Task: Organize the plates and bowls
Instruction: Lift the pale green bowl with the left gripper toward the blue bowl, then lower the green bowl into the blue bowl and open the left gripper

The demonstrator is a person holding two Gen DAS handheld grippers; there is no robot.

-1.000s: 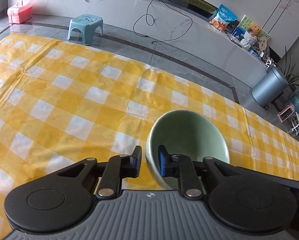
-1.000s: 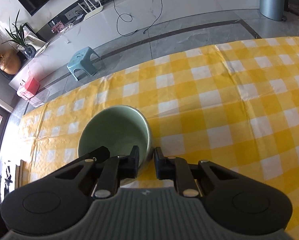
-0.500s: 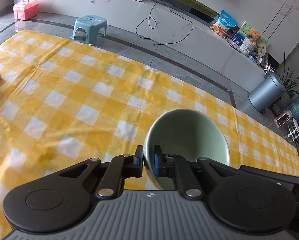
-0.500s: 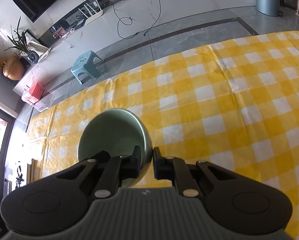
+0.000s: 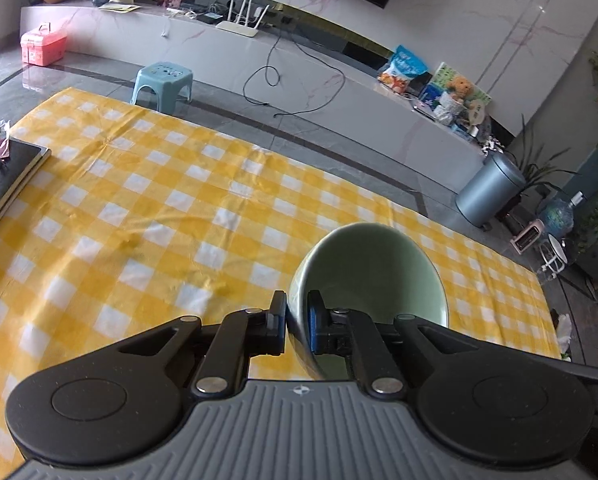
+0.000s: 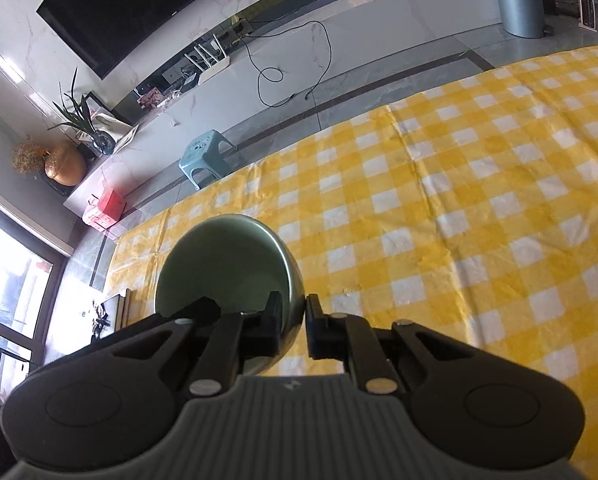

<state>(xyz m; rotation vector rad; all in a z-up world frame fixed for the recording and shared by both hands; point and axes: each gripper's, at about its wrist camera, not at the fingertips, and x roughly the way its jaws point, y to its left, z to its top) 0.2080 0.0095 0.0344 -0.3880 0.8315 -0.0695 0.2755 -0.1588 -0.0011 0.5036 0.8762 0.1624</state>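
The left hand-held gripper point(image 5: 297, 316) pinches the rim of a pale green bowl point(image 5: 373, 276), lifted above the table point(image 5: 147, 216) (yellow-checked cloth). The right hand-held gripper point(image 6: 293, 320) clamps the rim of a second green bowl point(image 6: 223, 264), likewise held over the cloth, tilted toward the camera.

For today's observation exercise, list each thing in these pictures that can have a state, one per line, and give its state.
Left tongs: shut on the rim of a pale green ceramic bowl, held tilted above the cloth.
Right tongs: shut on the rim of a second pale green ceramic bowl, also tilted.
Yellow-and-white checked tablecloth: spread flat, slightly creased.
Dark flat notebook: closed, lying at the table's edge.
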